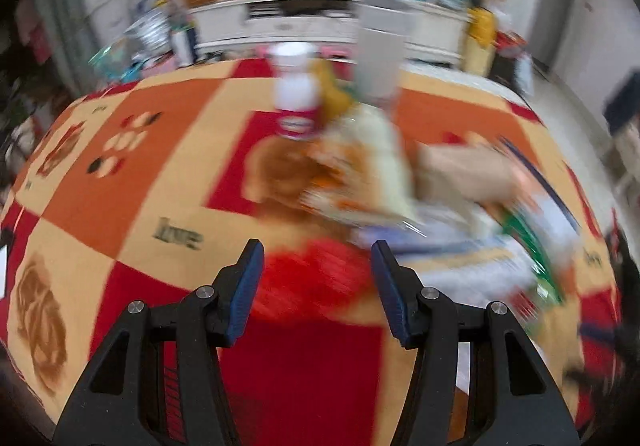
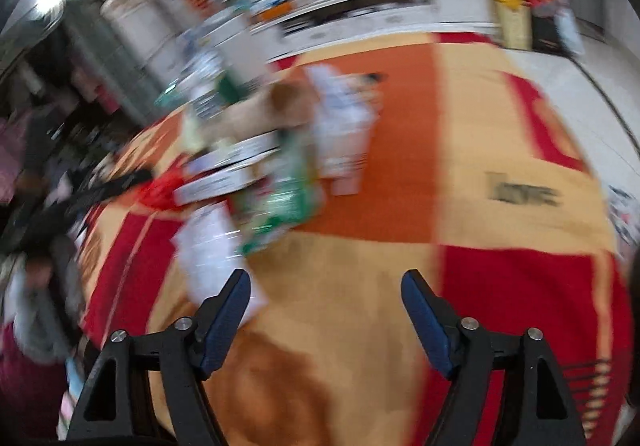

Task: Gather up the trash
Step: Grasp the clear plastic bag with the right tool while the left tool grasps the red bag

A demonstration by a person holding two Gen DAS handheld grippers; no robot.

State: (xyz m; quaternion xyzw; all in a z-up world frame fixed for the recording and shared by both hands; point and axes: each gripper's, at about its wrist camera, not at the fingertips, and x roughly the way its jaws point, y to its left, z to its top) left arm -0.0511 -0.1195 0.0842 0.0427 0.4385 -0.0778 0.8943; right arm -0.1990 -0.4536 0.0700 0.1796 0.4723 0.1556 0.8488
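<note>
Both views are motion-blurred. A heap of trash lies on a red, orange and tan patterned tablecloth [image 1: 160,181]. In the left wrist view I see a white bottle with a red label [image 1: 295,101], crumpled wrappers [image 1: 360,173], a green packet [image 1: 528,242] and white papers [image 1: 472,258]. My left gripper [image 1: 317,270] is open and empty, just short of the heap. In the right wrist view the heap shows at centre left, with a green packet [image 2: 288,201], a white box [image 2: 344,125] and flat white packs [image 2: 228,169]. My right gripper [image 2: 326,298] is open and empty above the cloth [image 2: 400,173].
A tall pale container [image 1: 380,57] stands behind the heap. A white counter [image 1: 304,17] with clutter runs along the far wall. Dark clutter [image 2: 48,205] lies off the table's left edge in the right wrist view.
</note>
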